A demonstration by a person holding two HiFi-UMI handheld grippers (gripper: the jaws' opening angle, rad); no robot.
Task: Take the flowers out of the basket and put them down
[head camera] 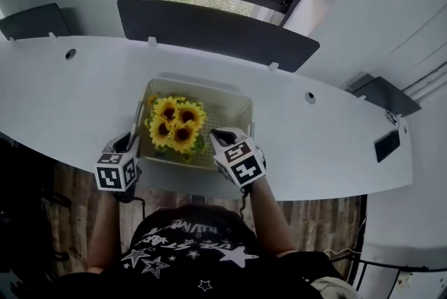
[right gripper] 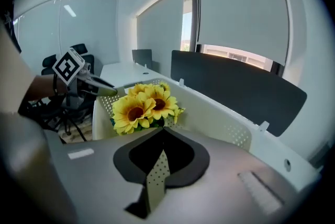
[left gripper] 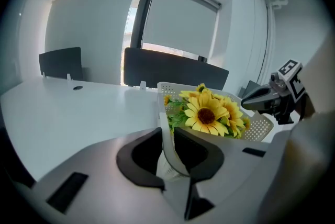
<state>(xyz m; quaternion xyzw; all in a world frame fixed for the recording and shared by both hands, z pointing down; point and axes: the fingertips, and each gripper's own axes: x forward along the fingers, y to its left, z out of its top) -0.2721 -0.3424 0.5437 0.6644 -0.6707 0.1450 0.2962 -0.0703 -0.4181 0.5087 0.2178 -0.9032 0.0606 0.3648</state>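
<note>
White curved table (head camera: 63,91), with a cream perforated basket (head camera: 230,105) at its near edge, just in front of the person. Sunflowers (head camera: 178,124) bunched inside the basket, left half, heads up. Left gripper (left gripper: 167,138) clamped on the basket's left wall, jaws partway apart with the wall between them; right gripper (right gripper: 158,157) pinched tight on the near right wall, jaws almost together.

Flowers (head camera: 176,124) yellow with dark brown centres, basket (head camera: 229,109) cream with dotted perforations, desk (head camera: 63,102) white.
</note>
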